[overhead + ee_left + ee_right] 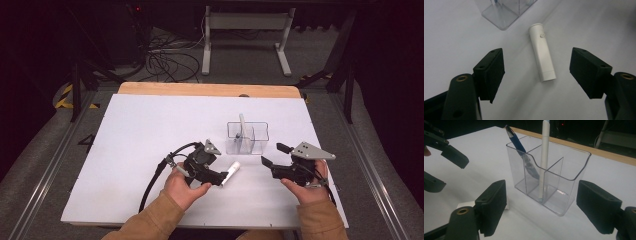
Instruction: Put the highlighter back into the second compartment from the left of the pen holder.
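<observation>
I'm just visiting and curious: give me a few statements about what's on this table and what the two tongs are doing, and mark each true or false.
1. The white tube lies flat on the table. True.
2. The left tongs are clamped on the tube. False: the jaws stand apart on either side of it, not touching.
3. The clear organizer holds a blue pen and a white pen. True.
4. The right tongs hold the blue pen. False: they are open and empty, facing the organizer.
5. The organizer lies tipped on its side. False: it stands upright.

Lab — floor cables [167, 60], rails [50, 165], bench [150, 130].
</observation>
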A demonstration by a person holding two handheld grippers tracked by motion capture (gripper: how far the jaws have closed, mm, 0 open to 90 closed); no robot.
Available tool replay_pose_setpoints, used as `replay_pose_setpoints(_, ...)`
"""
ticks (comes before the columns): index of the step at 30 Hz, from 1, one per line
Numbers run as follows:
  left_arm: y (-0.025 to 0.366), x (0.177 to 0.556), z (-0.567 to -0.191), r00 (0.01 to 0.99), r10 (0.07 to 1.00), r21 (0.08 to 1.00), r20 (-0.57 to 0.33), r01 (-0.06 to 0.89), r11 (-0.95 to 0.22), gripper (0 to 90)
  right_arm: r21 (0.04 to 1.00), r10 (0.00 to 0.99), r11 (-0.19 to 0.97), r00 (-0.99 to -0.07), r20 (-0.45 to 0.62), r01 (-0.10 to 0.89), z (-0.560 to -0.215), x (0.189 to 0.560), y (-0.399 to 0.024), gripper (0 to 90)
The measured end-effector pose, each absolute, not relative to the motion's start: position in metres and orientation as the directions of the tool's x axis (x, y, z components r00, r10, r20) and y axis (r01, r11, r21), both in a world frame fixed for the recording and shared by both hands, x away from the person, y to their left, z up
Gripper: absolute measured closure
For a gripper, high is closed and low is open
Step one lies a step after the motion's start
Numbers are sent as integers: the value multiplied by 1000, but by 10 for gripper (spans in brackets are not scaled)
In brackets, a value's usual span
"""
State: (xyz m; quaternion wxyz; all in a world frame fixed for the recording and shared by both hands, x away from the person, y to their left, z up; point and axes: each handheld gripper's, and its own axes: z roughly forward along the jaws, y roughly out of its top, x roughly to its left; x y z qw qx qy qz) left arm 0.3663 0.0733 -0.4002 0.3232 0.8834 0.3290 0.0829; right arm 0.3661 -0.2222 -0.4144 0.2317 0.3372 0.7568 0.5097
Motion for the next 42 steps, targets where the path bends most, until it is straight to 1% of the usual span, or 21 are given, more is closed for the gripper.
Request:
replay_pose_setpoints(7,61,373,-406,765,640,589,-69,549,-593,322,928,746,253,-666,-8,273,-414,366,-222,248)
replay_pose_setpoints(11,54,377,-412,756,650,579,-71,562,-591,366,928,748,251,-664,-6,275,-414,366,-223,248)
replay_pose_setpoints(23,36,386,-428,754,654,540,-63,576,-613,446,926,745,255,-667,-5,278,-416,367,-223,246)
replay_pose_setpoints(34,19,390,-440,757,653,507,-6,565,-650,502,926,744,255,-668,-3,280,-416,367,-223,246)
replay_pose_setpoints(36,18,390,-440,758,653,504,-4,565,-653,510,925,743,255,-669,-1,282,-416,367,-223,246)
replay_pose_setpoints(39,17,390,-442,754,657,486,31,563,-669,527,925,743,255,-669,-1,282,-416,367,-222,246)
replay_pose_setpoints(42,17,390,-442,756,653,483,35,560,-673,550,924,743,258,-669,-3,281,-417,367,-222,246)
